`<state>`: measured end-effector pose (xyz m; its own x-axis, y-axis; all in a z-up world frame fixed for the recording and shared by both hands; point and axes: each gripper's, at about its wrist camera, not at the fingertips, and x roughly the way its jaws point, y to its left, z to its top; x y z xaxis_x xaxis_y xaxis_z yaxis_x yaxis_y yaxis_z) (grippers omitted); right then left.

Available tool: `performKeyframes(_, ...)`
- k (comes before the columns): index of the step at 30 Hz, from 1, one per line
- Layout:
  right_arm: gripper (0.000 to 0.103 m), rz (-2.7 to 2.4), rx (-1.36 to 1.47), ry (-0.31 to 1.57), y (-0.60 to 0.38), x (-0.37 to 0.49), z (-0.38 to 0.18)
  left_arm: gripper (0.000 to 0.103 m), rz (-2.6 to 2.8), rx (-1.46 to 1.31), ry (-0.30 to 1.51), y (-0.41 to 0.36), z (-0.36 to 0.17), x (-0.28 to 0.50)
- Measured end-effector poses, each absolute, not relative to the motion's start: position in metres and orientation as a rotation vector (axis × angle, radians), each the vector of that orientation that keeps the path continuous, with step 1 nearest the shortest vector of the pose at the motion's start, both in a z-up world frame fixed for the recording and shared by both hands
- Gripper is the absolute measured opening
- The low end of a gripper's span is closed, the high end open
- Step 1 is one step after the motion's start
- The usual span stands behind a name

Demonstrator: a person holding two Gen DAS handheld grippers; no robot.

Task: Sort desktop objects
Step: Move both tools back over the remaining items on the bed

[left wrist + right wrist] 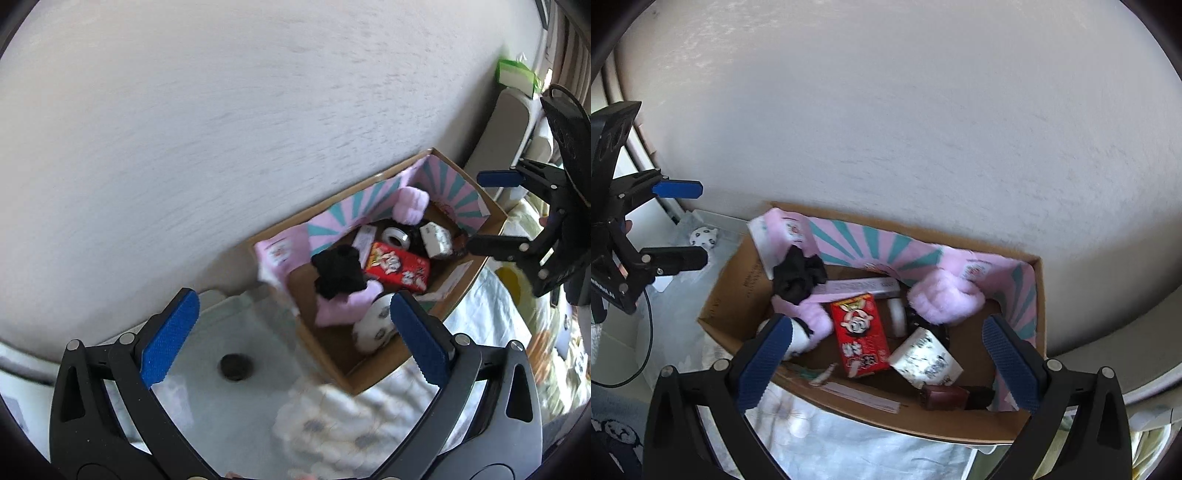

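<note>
A cardboard box (pixel 979 430) with a pink and teal lining stands against the wall; it also shows in the left wrist view (pixel 373 376). Inside lie a red snack box (pixel 860 334), a black cloth (pixel 799 277), pink fluffy items (pixel 942 301), a white printed pack (pixel 925 358), a tape roll (pixel 397 238) and a brown object (pixel 942 397). My right gripper (pixel 882 362) is open and empty above the box. My left gripper (pixel 295 336) is open and empty, to the left of the box over a glass surface.
A small dark round object (pixel 236 365) lies on the glass table (pixel 207 406). A white fluffy cloth (pixel 332 424) lies below the box. A panda-print ball (pixel 703 236) sits left of the box. A green tissue pack (pixel 517 74) is far right. The wall (pixel 221 129) is close behind.
</note>
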<state>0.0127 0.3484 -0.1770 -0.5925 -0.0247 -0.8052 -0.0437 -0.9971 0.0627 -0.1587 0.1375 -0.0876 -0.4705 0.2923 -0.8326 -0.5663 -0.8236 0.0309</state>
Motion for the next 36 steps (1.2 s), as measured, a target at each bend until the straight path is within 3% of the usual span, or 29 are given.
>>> performKeyframes(6, 0.103, 2.866, -1.398, 0.243, 0.326, 0.012, -0.17, 0.103, 2.322, -1.271, 0.355, 0.097, -0.093, -0.141)
performKeyframes(11, 0.103, 2.883, -1.504, 0.169, 0.291, 0.006, -0.158, 0.103, 2.441, -1.277, 0.435, 0.064, -0.084, -0.119)
performKeyframes(18, 0.103, 3.056, -1.435, 0.073, 0.24, -0.001, -0.133, 0.103, 2.546, -1.253, 0.493, 0.006, -0.071, -0.086)
performKeyframes(26, 0.103, 3.175, -1.462, -0.321, 0.171, -0.032, -0.128, 0.103, 2.641, -1.363, 0.47, -0.062, -0.082, -0.07)
performKeyframes(36, 0.103, 3.223, -1.597, -0.83, 0.082, -0.083, -0.163, 0.103, 2.634, -1.449, 0.624, -0.088, -0.142, -0.069)
